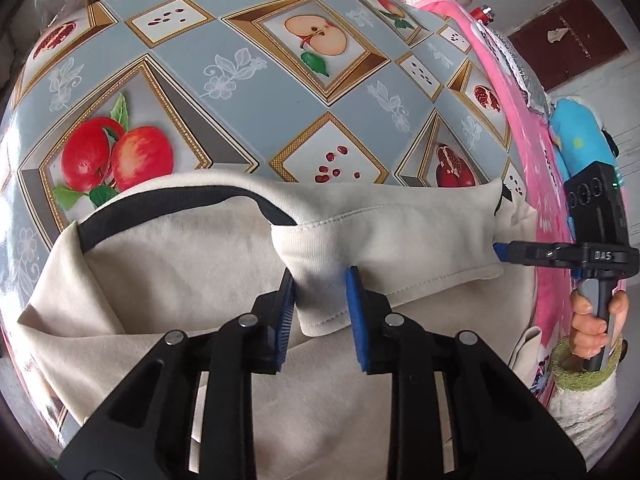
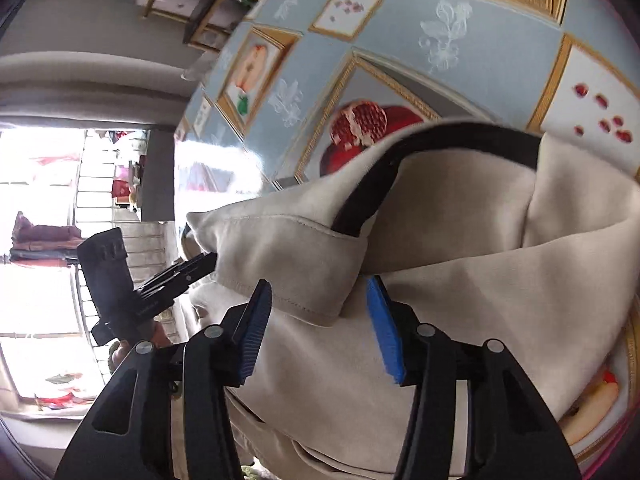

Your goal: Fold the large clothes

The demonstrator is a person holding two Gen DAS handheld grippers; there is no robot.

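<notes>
Cream garment (image 1: 224, 264) w/ black neck trim (image 1: 168, 204) lies on the fruit-print tablecloth (image 1: 248, 76). Left gripper (image 1: 320, 312) clenched on a bunched fold of its hem, pads pressing the cloth. Right gripper (image 2: 318, 322): jaws apart, folded hem edge btwn them, pads not pressing, nothing gripped. Pink cloth (image 1: 520, 120) off to left gripper's right

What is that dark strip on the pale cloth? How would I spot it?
Start at the table with the fruit-print cover. On it lies a cream garment; along its upper edge curves the black neckline band. It is the only dark trim on the otherwise plain pale fabric.
</notes>
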